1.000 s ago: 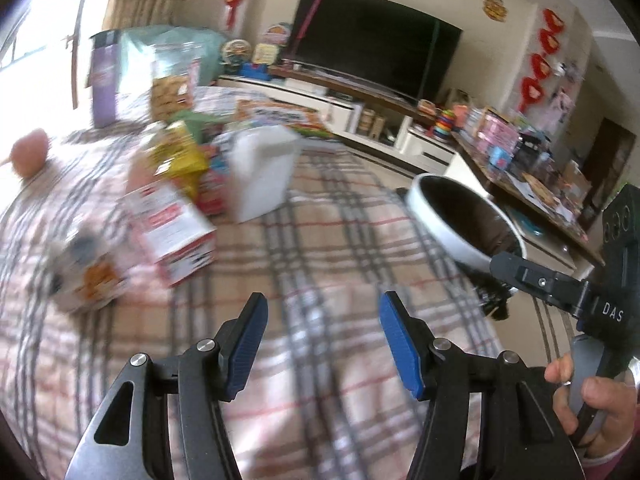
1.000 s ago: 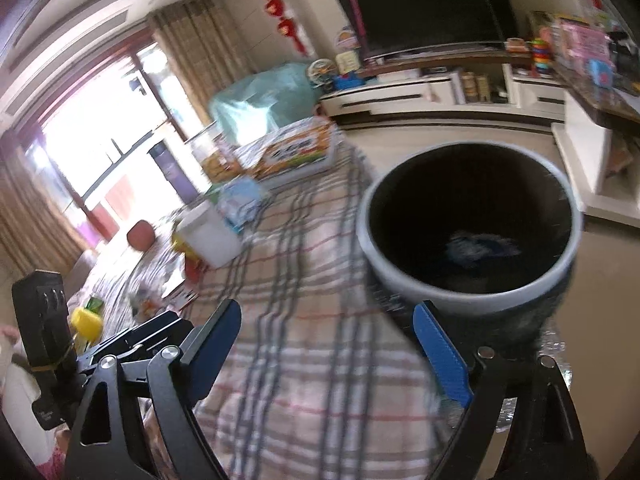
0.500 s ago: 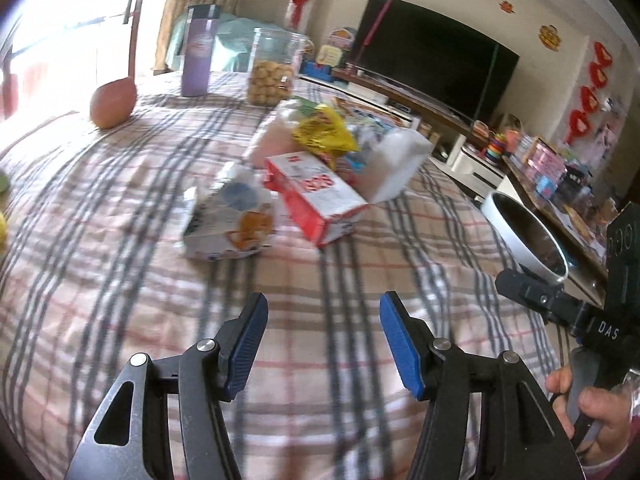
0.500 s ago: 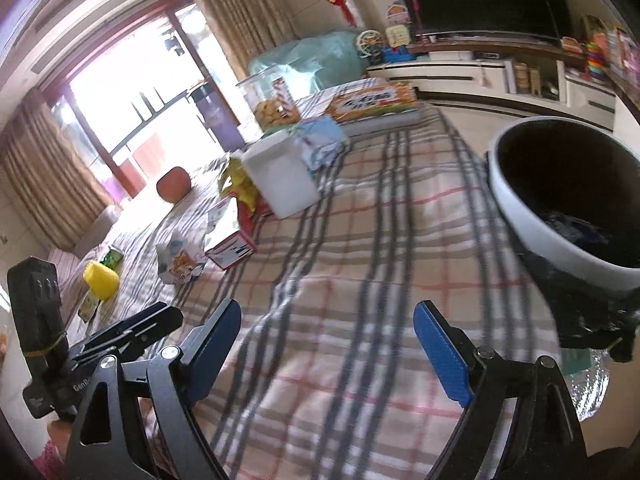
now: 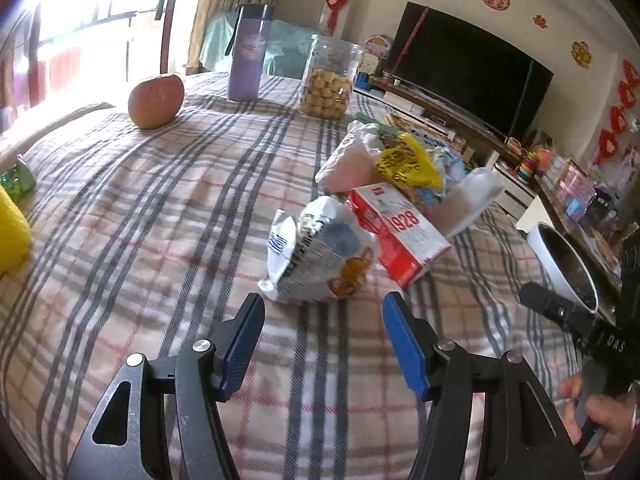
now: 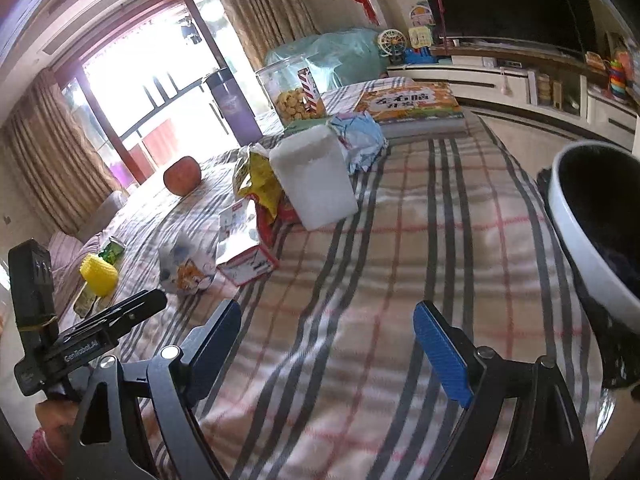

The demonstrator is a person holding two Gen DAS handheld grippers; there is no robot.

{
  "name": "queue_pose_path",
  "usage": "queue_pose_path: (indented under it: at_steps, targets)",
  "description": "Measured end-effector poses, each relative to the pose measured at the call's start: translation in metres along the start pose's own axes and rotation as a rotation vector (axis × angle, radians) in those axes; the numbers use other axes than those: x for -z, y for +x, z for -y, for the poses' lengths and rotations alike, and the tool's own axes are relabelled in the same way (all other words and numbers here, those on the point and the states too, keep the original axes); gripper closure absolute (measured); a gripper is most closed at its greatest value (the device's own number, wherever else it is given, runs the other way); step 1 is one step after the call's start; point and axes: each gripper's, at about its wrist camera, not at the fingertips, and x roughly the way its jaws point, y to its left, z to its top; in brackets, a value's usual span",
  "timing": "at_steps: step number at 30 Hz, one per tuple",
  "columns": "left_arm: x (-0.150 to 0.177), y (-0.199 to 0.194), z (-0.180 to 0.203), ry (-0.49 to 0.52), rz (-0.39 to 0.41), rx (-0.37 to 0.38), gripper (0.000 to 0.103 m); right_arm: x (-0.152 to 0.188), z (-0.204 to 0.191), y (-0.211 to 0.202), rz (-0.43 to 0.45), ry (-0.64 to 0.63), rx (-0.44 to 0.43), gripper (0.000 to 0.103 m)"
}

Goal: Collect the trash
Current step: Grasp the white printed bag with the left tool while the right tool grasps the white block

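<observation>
Plaid cloth covers the tabletop (image 5: 160,220) where the empty, just-widened left tongs (image 5: 322,334) approach a crumpled white snack wrapper (image 5: 320,256), right tongs (image 6: 328,344) wide and empty; next, likely closing on it for the white-rimmed bin (image 6: 580,240).

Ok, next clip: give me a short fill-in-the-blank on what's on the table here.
1. The fruit by the purple bottle is an ____.
2. The clear jar holds round ____ snacks.
3. The crumpled snack bag lies in front of the left gripper, whose jaws are ____.
4. The red and white carton bears the number ____.

Missing: apple; yellow; open; 1928
</observation>
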Motion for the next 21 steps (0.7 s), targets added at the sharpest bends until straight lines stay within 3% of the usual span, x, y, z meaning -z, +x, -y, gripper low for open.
queue_pose_path:
  at_steps: [13,17,18,19,20,21]
  targets:
    - [-0.020,0.045,0.000,0.023,-0.028,0.019,0.044,-0.044,-0.001,0.048,0.005,-0.047,-0.036,0.014]
    - [-0.019,0.052,0.000,0.026,-0.043,0.037,0.053,-0.051,-0.006,0.067,-0.010,-0.070,-0.040,0.015]
    - [-0.018,0.052,0.001,0.027,-0.043,0.041,0.056,-0.052,-0.007,0.070,-0.010,-0.079,-0.035,0.017]
    - [-0.019,0.054,0.000,0.030,-0.046,0.048,0.071,-0.053,-0.008,0.073,-0.011,-0.085,-0.028,0.020]
    - [-0.019,0.055,0.000,0.031,-0.053,0.059,0.072,-0.054,-0.008,0.077,-0.022,-0.090,-0.019,0.032]
    - [-0.019,0.056,0.000,0.033,-0.053,0.059,0.072,-0.054,-0.008,0.079,-0.031,-0.088,-0.017,0.052]
